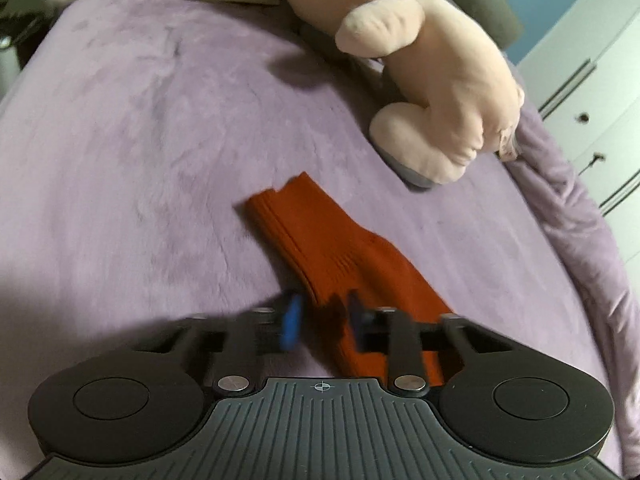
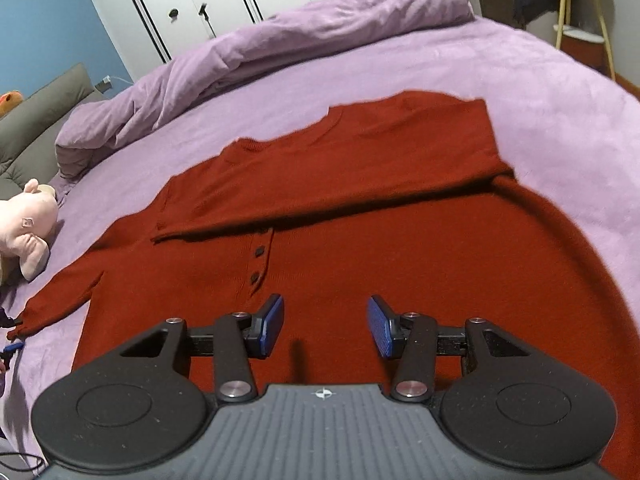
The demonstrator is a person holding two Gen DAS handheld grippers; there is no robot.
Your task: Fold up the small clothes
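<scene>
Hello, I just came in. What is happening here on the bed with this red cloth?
A person holding a gripper in each hand is folding a red sweater spread on a purple bedspread. One sleeve is already folded across the chest; the other sleeve still lies out to the side. The left gripper is over that sleeve, fingers on either side of it, though blur hides whether it grips. The right gripper hovers open above the sweater's body. A pink plush toy lies nearby.
</scene>
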